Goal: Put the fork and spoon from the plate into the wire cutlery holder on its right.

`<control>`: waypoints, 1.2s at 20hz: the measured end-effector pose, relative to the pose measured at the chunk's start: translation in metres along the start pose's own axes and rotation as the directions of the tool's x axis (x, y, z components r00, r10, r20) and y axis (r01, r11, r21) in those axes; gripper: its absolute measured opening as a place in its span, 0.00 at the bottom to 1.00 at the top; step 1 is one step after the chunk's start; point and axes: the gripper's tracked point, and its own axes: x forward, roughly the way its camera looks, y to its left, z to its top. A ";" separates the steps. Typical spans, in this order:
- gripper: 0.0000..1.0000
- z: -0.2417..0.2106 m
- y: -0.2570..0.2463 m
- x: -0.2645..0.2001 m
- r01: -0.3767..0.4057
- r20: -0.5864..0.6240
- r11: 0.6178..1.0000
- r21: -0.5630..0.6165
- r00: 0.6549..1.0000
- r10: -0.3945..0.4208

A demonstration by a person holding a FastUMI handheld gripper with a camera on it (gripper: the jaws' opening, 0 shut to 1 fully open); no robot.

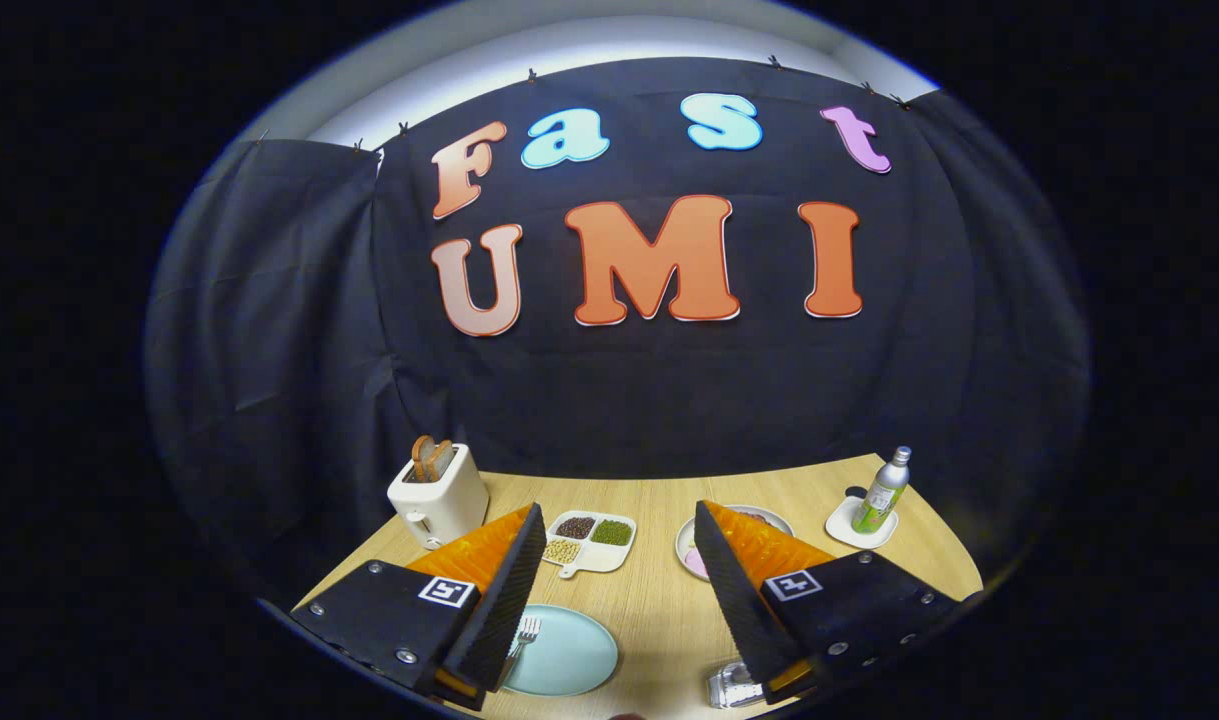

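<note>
Light is coming from above, where a pale strip over the dark booth wall (619, 400) is glowing brightly. The bench (659, 590) is sitting evenly lit, with only soft, short shadows lying beside the toaster (437, 500) and the bottle (884, 490). The cloth wall is soaking up light and showing faint folds. The fisheye lens is bending the bench edge into a curve and darkening the scene toward its rim. The middle is staying sharp, while the gripper (619, 610), fingers spread apart, is looking slightly soft close to the lens.
</note>
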 end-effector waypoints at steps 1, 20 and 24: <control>0.90 -0.006 0.008 0.002 -0.002 -0.008 1.000 0.011 1.000 0.002; 0.87 -0.244 0.104 0.057 -0.032 -0.655 0.999 -0.031 0.755 0.004; 0.81 -0.284 0.107 0.049 -0.063 -0.763 0.996 -0.066 0.646 -0.010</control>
